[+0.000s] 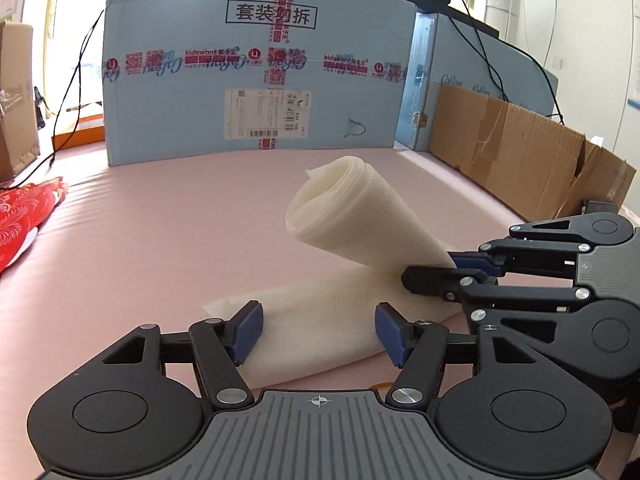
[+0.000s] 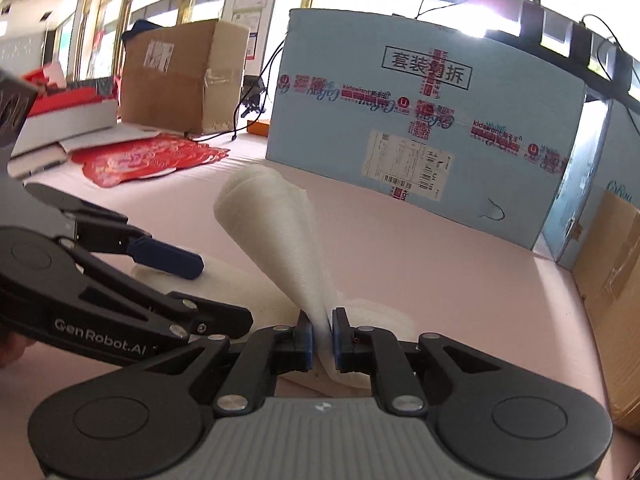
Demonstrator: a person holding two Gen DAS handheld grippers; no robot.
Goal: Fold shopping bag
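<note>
A cream shopping bag (image 1: 328,312) lies folded into a long strip on the pink mat (image 1: 160,240). One end of it (image 1: 340,204) is lifted and curls open like a cone. My left gripper (image 1: 318,332) is open, its blue pads standing either side of the flat part without pressing it. My right gripper (image 1: 430,272) comes in from the right, shut on the bag where the raised end bends up. In the right wrist view the bag (image 2: 276,232) rises from between the pads of the right gripper (image 2: 322,338), and the open left gripper (image 2: 192,284) sits at the left.
A tall light-blue carton (image 1: 260,80) walls off the back of the mat. Brown cardboard (image 1: 520,152) lines the right side. A red patterned bag (image 2: 148,156) lies at the left, with a brown box (image 2: 176,76) and white boxes (image 2: 68,120) behind it. Cables hang over the cartons.
</note>
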